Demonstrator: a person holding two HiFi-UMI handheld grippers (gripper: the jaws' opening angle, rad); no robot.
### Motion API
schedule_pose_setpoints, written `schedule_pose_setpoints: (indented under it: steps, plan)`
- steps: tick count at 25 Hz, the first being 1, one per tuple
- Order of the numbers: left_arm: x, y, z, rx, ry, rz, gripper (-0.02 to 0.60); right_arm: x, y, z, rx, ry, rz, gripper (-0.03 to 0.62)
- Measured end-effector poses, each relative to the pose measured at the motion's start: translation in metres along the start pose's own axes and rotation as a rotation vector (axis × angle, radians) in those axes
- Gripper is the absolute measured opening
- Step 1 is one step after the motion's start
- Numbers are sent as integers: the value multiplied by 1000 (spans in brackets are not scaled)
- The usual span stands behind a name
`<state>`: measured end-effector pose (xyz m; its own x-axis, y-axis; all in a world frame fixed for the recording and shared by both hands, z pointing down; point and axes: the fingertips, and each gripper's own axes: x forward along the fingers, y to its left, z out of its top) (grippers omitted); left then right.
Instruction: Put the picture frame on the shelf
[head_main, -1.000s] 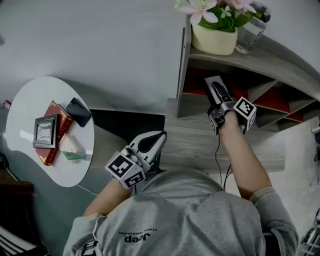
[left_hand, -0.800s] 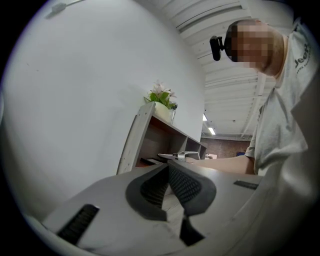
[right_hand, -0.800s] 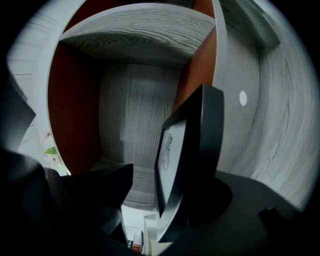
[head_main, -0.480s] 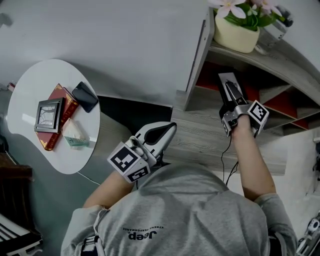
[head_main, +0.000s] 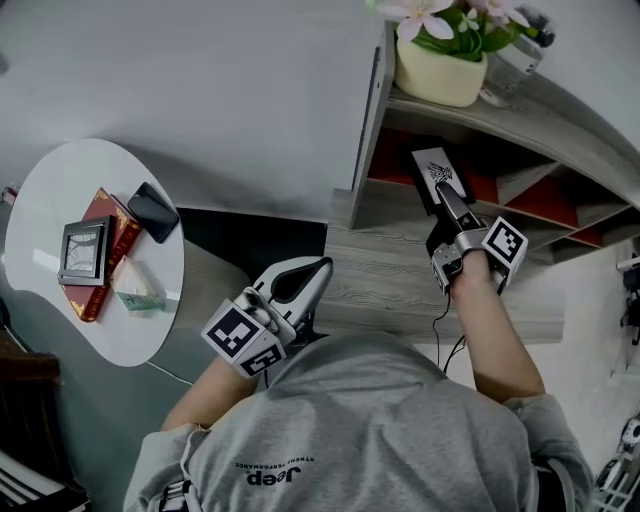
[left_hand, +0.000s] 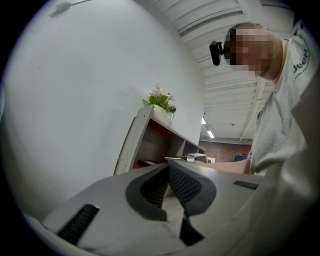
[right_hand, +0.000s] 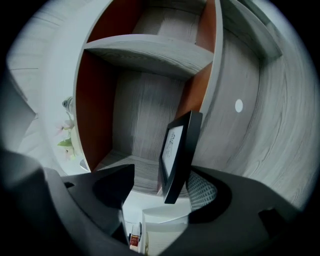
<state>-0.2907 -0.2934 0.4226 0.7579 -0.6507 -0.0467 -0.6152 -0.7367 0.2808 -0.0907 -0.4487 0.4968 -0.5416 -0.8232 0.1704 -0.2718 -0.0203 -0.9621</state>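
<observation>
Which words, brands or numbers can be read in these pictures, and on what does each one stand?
"Jeep": on the back of the person's grey shirt, upside down in the head view.
Small line of print beside it: too small to read.
Print inside the picture frame on the shelf: too blurred to read.
Red book: no readable text.

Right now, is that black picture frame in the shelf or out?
In: the picture frame sits inside a shelf compartment, between the parted jaws of the right gripper.
</observation>
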Motion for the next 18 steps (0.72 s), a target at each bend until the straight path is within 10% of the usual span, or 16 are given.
schedule_pose_setpoints:
  steps: [18]
  plan:
    - [2, -3, -10, -49, 11, -22, 26, -3, -12, -22, -37, 131, -46, 360]
